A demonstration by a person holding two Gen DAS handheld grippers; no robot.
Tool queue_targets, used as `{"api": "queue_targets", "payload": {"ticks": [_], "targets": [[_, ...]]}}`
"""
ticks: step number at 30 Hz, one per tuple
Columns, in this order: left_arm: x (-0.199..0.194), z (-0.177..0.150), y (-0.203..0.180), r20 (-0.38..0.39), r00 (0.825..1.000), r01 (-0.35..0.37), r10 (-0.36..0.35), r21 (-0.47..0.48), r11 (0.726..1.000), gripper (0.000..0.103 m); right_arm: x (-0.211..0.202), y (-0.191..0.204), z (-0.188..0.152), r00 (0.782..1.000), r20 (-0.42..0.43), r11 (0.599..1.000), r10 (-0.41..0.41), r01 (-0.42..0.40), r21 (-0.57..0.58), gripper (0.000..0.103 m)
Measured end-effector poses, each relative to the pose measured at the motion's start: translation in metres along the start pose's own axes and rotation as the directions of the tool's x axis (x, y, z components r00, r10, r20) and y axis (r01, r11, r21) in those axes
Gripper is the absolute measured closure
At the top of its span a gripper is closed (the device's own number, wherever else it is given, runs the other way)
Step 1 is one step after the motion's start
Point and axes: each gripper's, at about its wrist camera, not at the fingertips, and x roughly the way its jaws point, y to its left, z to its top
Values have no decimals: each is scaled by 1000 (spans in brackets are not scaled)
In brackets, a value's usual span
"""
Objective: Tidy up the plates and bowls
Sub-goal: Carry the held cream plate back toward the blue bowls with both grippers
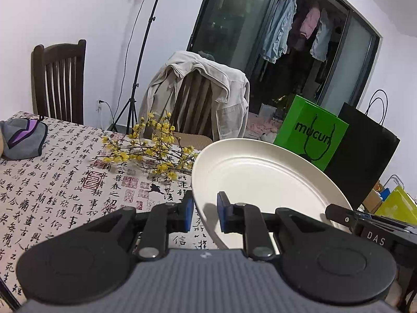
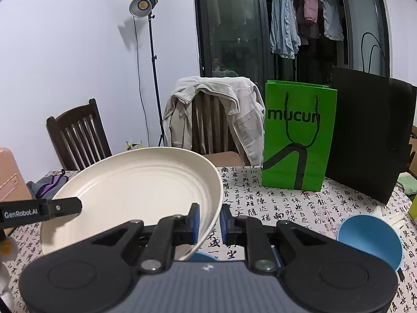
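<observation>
- Above the calligraphy-print tablecloth (image 1: 65, 182), in the left wrist view, a cream plate (image 1: 263, 182) is held off the table, tilted, its rim between the blue pads of the left gripper (image 1: 206, 212).
- That gripper's jaws stand nearly closed, one pad under the plate's left edge and the other on its upper face, so the rim is clamped between them.
- At the plate's far right edge a black finger of the right gripper (image 1: 341, 215) meets the rim.
- Yellow flowering branches (image 1: 151, 146) lie on the cloth just beyond the plate, and a grey and purple cloth (image 1: 23, 138) sits near the table's left edge.
- Behind the table stand a dark wooden chair (image 1: 60, 78), a second chair draped with a beige jacket (image 1: 206, 91), a green paper bag (image 1: 312, 135) and a black paper bag (image 1: 365, 156).
- Seen from the right wrist, the same plate (image 2: 135, 190) fills the left half, with the right gripper (image 2: 209, 224) pinching its right rim between nearly closed pads.
- A finger of the left gripper (image 2: 65, 206) touches the plate's left edge.
- A blue bowl (image 2: 370, 237) lies on the tablecloth (image 2: 273, 208) to the right, tipped so its opening faces up and left, well apart from the plate.
- Another blue object (image 2: 202, 256) peeks out under the plate's near rim; what it is cannot be told.
- The green bag (image 2: 297, 135) and black bag (image 2: 370, 135) stand upright on the table's far side, beside the jacket (image 2: 216, 114), with a studio lamp (image 2: 143, 4) on a stand by the wall.
</observation>
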Motion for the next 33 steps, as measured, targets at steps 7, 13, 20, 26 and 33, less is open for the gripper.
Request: {"api": "queue_targets", "payload": {"ticks": [7, 13, 20, 26, 33], "targets": [[-19, -6, -1, 14, 1000, -2, 2, 8, 1000, 84, -15, 4, -6, 1000, 7, 1000, 7, -7, 13, 87], [-32, -9, 2, 29, 1000, -3, 2, 8, 1000, 84, -25, 8, -11, 1000, 15, 1000, 12, -12, 10, 87], [-45, -15, 2, 36, 999, -6, 5, 9, 1000, 84, -39, 13, -16, 1000, 21, 1000, 9, -9, 3, 87], [-56, -21, 2, 37, 999, -2, 2, 13, 1000, 84, -50, 14, -22, 1000, 26, 1000, 4, -4, -1, 87], [-68, -29, 1, 34, 999, 7, -8, 17, 1000, 84, -64, 15, -30, 1000, 29, 1000, -2, 2, 3, 87]]}}
